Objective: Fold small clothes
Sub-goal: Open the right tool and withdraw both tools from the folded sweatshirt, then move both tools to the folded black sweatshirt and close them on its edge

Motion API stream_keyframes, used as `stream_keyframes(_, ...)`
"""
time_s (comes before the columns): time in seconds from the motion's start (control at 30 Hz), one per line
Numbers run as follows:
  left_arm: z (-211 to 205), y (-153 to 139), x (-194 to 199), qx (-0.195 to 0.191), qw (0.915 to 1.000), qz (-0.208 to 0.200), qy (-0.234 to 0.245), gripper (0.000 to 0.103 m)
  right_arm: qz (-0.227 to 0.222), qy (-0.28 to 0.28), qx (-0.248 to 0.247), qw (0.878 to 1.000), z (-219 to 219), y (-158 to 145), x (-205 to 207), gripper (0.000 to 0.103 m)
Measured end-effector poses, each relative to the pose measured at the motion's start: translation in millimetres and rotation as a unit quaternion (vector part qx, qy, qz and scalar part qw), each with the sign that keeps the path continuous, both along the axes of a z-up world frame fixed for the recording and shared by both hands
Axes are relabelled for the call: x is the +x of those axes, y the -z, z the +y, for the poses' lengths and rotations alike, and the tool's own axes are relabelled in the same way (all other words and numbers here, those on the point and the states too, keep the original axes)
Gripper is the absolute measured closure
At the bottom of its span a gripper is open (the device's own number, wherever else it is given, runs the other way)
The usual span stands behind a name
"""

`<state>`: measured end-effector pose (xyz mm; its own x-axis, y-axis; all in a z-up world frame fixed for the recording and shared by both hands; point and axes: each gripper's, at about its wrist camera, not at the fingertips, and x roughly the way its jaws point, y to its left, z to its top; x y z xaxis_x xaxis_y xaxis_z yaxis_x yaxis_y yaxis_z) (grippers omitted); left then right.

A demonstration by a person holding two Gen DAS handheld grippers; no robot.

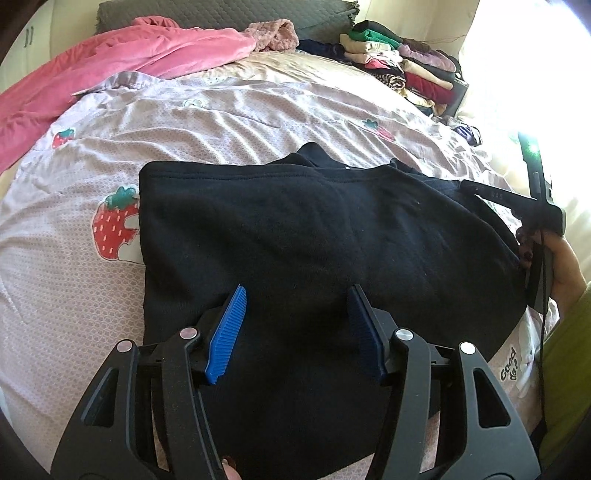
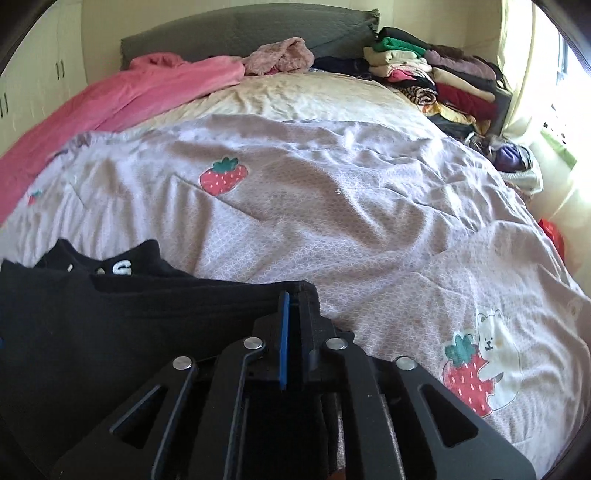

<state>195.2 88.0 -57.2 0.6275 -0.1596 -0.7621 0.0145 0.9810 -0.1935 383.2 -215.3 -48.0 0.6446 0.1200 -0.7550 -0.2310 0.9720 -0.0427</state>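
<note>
A black garment point(image 1: 314, 229) lies partly folded on the strawberry-print bedcover point(image 1: 229, 122). My left gripper point(image 1: 297, 295) is open, its blue pads point(image 1: 229, 328) spread just above the garment's near part, holding nothing. My right gripper point(image 2: 293, 295) is shut on the black garment point(image 2: 92, 332) at its right edge; white letters show on the cloth underneath. The right gripper also shows in the left wrist view point(image 1: 469, 186), at the garment's far right edge, held by a hand.
A pink blanket point(image 1: 110, 66) lies at the far left of the bed. A stack of folded clothes point(image 1: 399, 62) sits at the far right by the grey headboard point(image 2: 240, 29). A bright window is on the right.
</note>
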Motion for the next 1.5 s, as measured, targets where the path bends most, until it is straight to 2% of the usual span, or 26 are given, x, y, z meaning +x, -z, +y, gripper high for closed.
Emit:
stream_keyframes(0.03,0,0,0,0.0,1.0,-0.001,0.0,0.054,0.002,0.001,0.0,1.0,-1,1,1,0.065)
stream_keyframes(0.1,1,-1,0,0.0,1.0,-0.003,0.0,0.054,0.005,0.002,-0.002,1.0,0,3,1,0.066)
stream_keyframes(0.17,0,-2,-1,0.004,1.0,-0.008,0.001,0.054,0.013,-0.006,0.0,1.0,1,6,3,0.08)
stream_keyframes(0.2,0,-2,-1,0.006,0.9999,-0.009,0.001,0.054,0.013,-0.013,0.002,1.0,2,7,2,0.091)
stream_keyframes(0.23,0,-2,-1,0.007,0.9999,-0.009,0.001,0.054,0.009,-0.014,0.0,1.0,2,6,1,0.093)
stream_keyframes(0.4,4,-2,1,0.001,1.0,-0.008,-0.004,0.054,0.0,0.018,0.01,1.0,-12,-1,2,0.094)
stream_keyframes(0.57,4,-1,1,0.001,1.0,-0.007,-0.005,0.054,0.03,0.042,0.02,0.998,-23,13,8,0.093)
stream_keyframes(0.7,4,-3,-1,0.002,1.0,-0.004,-0.004,0.054,0.011,0.035,0.006,0.999,-20,1,1,0.079)
stream_keyframes(0.9,3,-15,-6,0.003,1.0,-0.005,0.001,0.047,-0.009,0.031,0.051,0.998,-26,-23,-17,0.034)
stream_keyframes(1.0,2,-23,-10,0.005,0.9999,-0.014,0.005,0.046,-0.026,0.028,0.074,0.997,-29,-41,-31,0.023)
stream_keyframes(1.07,3,-29,-12,0.003,0.9998,-0.02,0.005,0.044,-0.039,0.026,0.087,0.995,-30,-53,-39,0.022)
stream_keyframes(1.1,3,-32,-13,0.004,0.9997,-0.022,0.004,0.036,-0.043,0.025,0.093,0.994,-30,-57,-43,0.021)
stream_keyframes(1.13,4,-35,-15,0.004,0.9996,-0.026,0.004,0.034,-0.048,0.023,0.102,0.993,-30,-63,-48,0.016)
stream_keyframes(1.23,4,-43,-19,0.008,0.9995,-0.031,0.007,0.031,-0.059,0.015,0.119,0.991,-30,-74,-60,0.012)
stream_keyframes(1.3,4,-48,-21,0.014,0.9992,-0.036,0.007,0.025,-0.062,0.01,0.125,0.99,-27,-81,-67,0.008)
stream_keyframes(1.5,6,-59,-26,0.021,0.9986,-0.048,0.007,0.019,-0.081,-0.023,0.146,0.986,-12,-103,-98,0.005)
